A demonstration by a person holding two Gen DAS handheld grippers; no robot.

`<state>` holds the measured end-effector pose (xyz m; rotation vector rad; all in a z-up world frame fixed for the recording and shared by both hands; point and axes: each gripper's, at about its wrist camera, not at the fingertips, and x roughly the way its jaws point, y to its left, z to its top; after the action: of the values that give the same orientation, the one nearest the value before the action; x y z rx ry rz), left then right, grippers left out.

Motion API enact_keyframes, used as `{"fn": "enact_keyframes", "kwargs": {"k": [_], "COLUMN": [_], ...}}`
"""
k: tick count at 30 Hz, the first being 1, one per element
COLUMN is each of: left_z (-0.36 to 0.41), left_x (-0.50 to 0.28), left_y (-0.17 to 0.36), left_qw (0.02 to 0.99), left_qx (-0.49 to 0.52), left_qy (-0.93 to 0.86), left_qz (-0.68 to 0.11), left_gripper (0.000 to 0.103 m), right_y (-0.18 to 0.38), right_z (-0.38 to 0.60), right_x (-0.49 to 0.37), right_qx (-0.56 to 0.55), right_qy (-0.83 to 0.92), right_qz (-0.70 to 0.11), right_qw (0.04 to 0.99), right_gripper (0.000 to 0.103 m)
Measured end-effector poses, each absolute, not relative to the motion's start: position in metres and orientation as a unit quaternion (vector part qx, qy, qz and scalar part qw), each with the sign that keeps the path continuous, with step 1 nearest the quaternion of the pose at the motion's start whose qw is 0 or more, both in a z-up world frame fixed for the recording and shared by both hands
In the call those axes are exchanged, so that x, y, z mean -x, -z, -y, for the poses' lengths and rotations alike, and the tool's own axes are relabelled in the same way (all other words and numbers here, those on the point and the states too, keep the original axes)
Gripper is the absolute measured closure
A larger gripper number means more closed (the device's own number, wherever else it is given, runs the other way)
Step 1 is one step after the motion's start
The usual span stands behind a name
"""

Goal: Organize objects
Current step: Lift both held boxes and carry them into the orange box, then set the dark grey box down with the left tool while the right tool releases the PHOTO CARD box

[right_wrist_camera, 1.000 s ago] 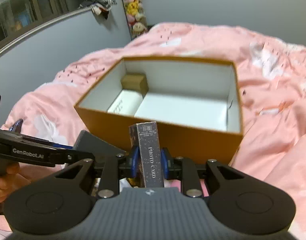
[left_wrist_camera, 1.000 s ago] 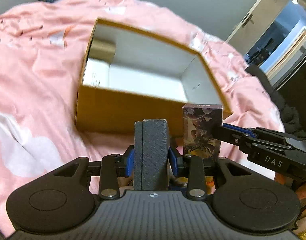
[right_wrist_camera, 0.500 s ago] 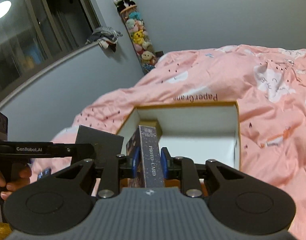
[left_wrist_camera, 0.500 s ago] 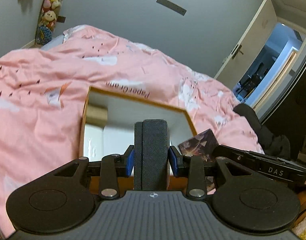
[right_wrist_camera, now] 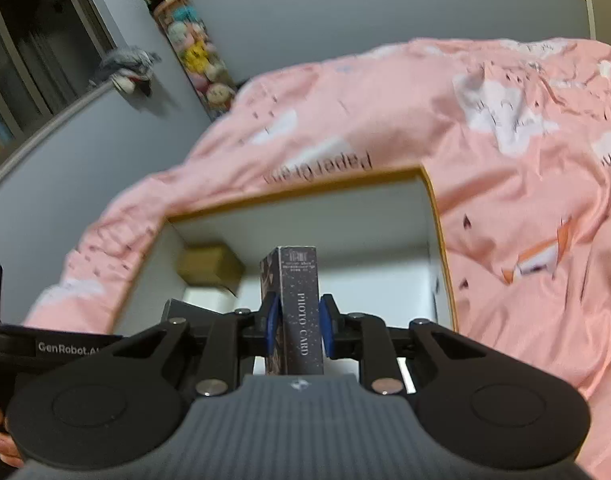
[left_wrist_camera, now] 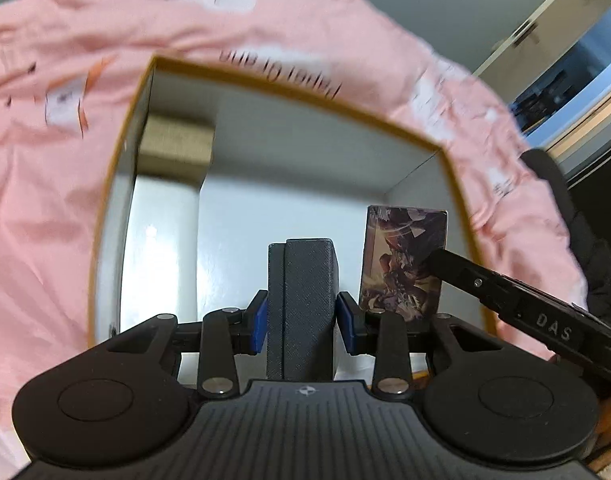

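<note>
The left tongs (left_wrist_camera: 301,320) pinch a dark grey textured case (left_wrist_camera: 301,300), long axis upright. The right tongs (right_wrist_camera: 299,330) pinch a dark speckled photo-card box (right_wrist_camera: 299,308), also upright, over the open orange cardboard box (right_wrist_camera: 437,216).

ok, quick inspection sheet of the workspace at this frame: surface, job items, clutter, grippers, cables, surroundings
surface: bed under a pink duvet, rumpled.
job's things: open orange box with white inside on the duvet; small brown box in its far left corner; dark grey case; photo card box.
clutter: nothing seen.
grippers: left gripper shut on the dark grey case; right gripper shut on the photo card box; both over the open box.
cables: nothing seen.
surroundings: grey wall, tube of plush toys in the corner, window at left, doorway at right.
</note>
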<state>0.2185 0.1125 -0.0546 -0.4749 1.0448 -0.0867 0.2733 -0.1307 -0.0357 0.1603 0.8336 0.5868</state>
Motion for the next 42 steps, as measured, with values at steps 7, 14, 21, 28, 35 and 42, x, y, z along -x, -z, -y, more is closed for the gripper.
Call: {"fn": "enact_keyframes", "kwargs": {"k": [7, 14, 21, 28, 35, 42], "left_z": [-0.107, -0.109, -0.108, -0.102, -0.098, -0.101], "left_x": [-0.227, -0.226, -0.219, -0.215, -0.221, -0.22], "left_y": [0.078, 0.084, 0.072, 0.063, 0.07, 0.073], "left_qw": [0.818, 0.807, 0.82, 0.833, 0.825, 0.827], "left_qx": [0.214, 0.219, 0.162, 0.086, 0.081, 0.088], "left_qy": [0.038, 0.04, 0.015, -0.012, -0.004, -0.013], "left_qz": [-0.533, -0.546, -0.548, -0.546, -0.56, -0.555], "left_gripper": [0.063, 0.062, 0.059, 0.05, 0.069, 0.07], "right_y": [0.061, 0.067, 0.068, 0.069, 0.072, 0.077], "right_z": [0.126, 0.125, 0.126, 0.125, 0.121, 0.118], "right_x": [-0.284, -0.284, -0.283, -0.282, -0.282, -0.287], "right_qx": [-0.078, -0.066, -0.064, -0.059, -0.059, -0.068], "right_qy": [-0.279, -0.272, -0.27, -0.265, -0.267, -0.272], "right_qz": [-0.434, -0.44, -0.442, -0.449, -0.455, -0.481], "right_qw": [0.853, 0.854, 0.853, 0.851, 0.847, 0.831], "right_gripper": [0.08, 0.08, 0.08, 0.08, 0.08, 0.08]}}
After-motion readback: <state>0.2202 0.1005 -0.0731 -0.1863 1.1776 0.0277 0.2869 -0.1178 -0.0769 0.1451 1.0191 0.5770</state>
